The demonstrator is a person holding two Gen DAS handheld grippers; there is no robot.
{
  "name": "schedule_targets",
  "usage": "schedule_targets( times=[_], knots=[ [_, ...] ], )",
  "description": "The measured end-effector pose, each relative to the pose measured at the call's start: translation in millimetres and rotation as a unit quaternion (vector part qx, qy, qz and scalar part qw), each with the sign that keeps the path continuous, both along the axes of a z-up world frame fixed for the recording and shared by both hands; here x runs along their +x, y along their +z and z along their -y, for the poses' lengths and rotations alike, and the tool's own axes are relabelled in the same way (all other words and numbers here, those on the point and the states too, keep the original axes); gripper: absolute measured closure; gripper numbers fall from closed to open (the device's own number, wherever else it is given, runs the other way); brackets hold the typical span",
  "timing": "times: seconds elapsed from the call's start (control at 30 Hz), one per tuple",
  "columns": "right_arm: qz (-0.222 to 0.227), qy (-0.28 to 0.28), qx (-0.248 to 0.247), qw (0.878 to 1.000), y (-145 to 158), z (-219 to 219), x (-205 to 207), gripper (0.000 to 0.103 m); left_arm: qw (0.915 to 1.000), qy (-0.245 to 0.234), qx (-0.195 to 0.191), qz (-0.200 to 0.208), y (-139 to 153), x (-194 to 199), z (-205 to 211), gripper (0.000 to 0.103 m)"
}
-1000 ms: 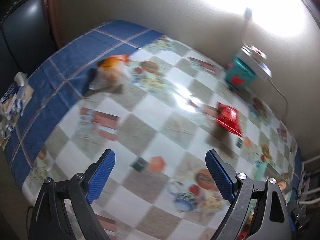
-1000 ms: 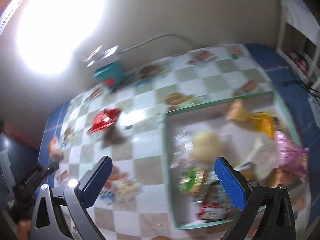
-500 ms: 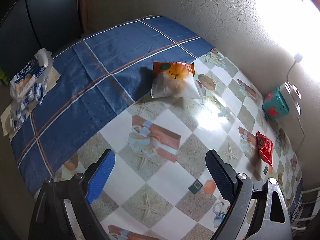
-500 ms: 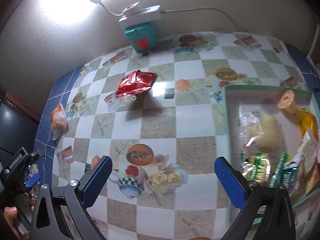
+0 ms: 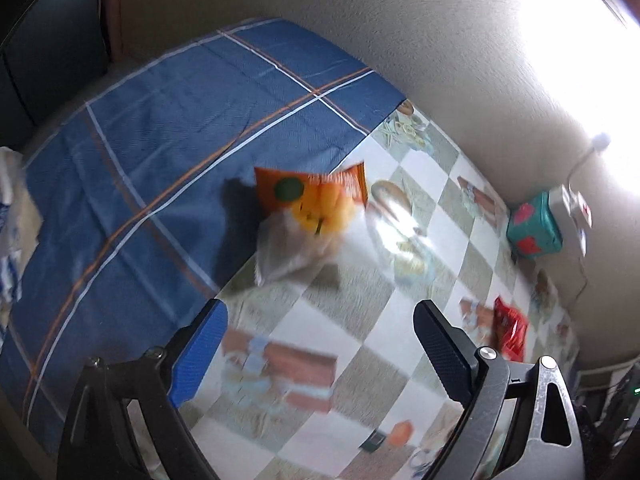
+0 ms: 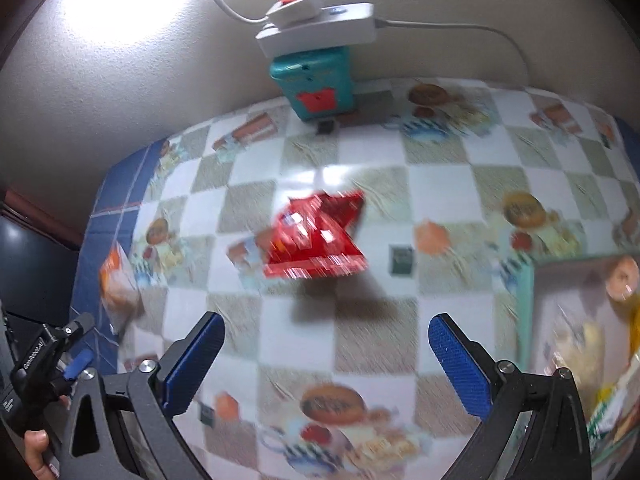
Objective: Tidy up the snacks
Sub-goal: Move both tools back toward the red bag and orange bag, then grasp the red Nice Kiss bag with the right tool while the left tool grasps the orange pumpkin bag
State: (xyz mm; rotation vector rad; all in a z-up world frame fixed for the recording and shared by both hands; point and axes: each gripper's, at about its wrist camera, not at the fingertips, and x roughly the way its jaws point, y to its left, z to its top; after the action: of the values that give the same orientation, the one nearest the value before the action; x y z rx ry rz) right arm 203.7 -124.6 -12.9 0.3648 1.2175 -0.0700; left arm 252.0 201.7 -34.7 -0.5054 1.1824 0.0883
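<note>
An orange-topped clear snack bag (image 5: 308, 220) lies where the blue cloth meets the checkered cloth; it also shows at the left in the right wrist view (image 6: 118, 280). My left gripper (image 5: 320, 348) is open and empty, just short of it. A red snack packet (image 6: 316, 240) lies on the checkered cloth, also seen in the left wrist view (image 5: 510, 332). My right gripper (image 6: 326, 360) is open and empty, just short of the red packet. A green-rimmed tray (image 6: 526, 304) with several snacks is at the right.
A teal box (image 6: 316, 82) with a white power strip (image 6: 320, 28) on top stands against the wall, also in the left wrist view (image 5: 534, 226). A white packet (image 5: 10, 216) lies at the table's left edge. The left gripper's body (image 6: 44, 364) shows at lower left.
My left gripper has moved closer to the orange bag. My right gripper has swung away from the tray and closed in on the red packet. Both stay open.
</note>
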Motion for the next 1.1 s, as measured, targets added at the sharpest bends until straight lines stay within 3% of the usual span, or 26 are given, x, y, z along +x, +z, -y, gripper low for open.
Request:
schedule_targets(
  times=[0.1,0.2,0.47,0.67,0.7,0.8,1.1],
  knots=[
    [0.000,0.022,-0.035,0.999,-2,-10,23,0.000,0.9997,-0.010,-0.020,-0.005,-3,24,0,0.009],
    [-0.022,0.039,-0.061,0.997,-15,-17,45,0.000,0.9998,-0.009,0.005,-0.016,-6,39,2,0.009],
    [-0.051,0.049,-0.087,0.994,-45,-18,72,0.002,0.9988,-0.020,0.014,-0.043,-31,73,3,0.009],
    [-0.058,0.060,-0.088,0.993,-51,-22,82,0.018,0.9981,-0.012,0.031,-0.052,-38,79,0,0.014],
    [-0.060,0.060,-0.089,0.992,-52,-23,82,0.024,0.9980,-0.014,0.032,-0.053,-38,79,0,0.015],
    [-0.067,0.055,-0.086,0.993,-57,-20,84,0.035,0.9968,-0.017,0.053,-0.057,-37,80,3,0.027],
    [-0.067,0.044,-0.051,0.995,-54,-9,68,0.040,0.9975,-0.010,0.042,-0.055,-33,66,2,0.039]
  ],
)
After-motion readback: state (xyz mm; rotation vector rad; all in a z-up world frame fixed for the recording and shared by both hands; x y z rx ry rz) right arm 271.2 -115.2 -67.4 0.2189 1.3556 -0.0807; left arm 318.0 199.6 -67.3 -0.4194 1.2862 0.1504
